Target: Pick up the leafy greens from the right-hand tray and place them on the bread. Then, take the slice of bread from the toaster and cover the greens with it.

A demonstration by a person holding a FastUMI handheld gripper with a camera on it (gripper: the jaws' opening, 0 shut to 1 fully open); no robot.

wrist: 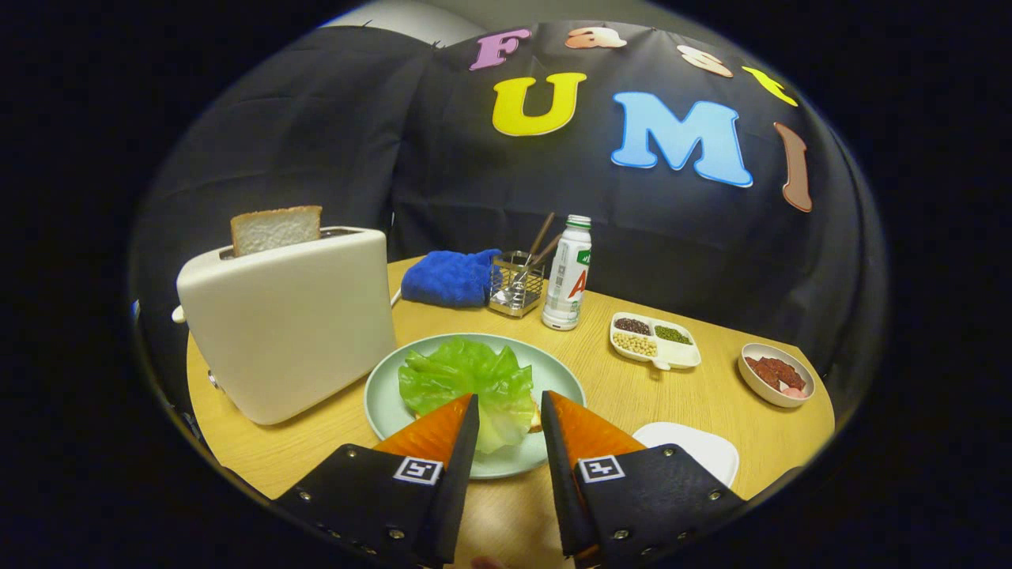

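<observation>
Hovering jaws [510, 403] – spread, empty – over leafy greens [466, 379] on plate [379, 403]; bread slice [276, 229] up in toaster [288, 324].

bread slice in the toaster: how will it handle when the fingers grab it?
The bread slice stands upright, its top clear of the toaster slot, so it likely offers two flat faces to pinch. Its porous crumb suggests it is light and crushable; squeeze gently. It holds its shape, so probably fairly stiff. The gripper is open, over the leafy greens.
</observation>
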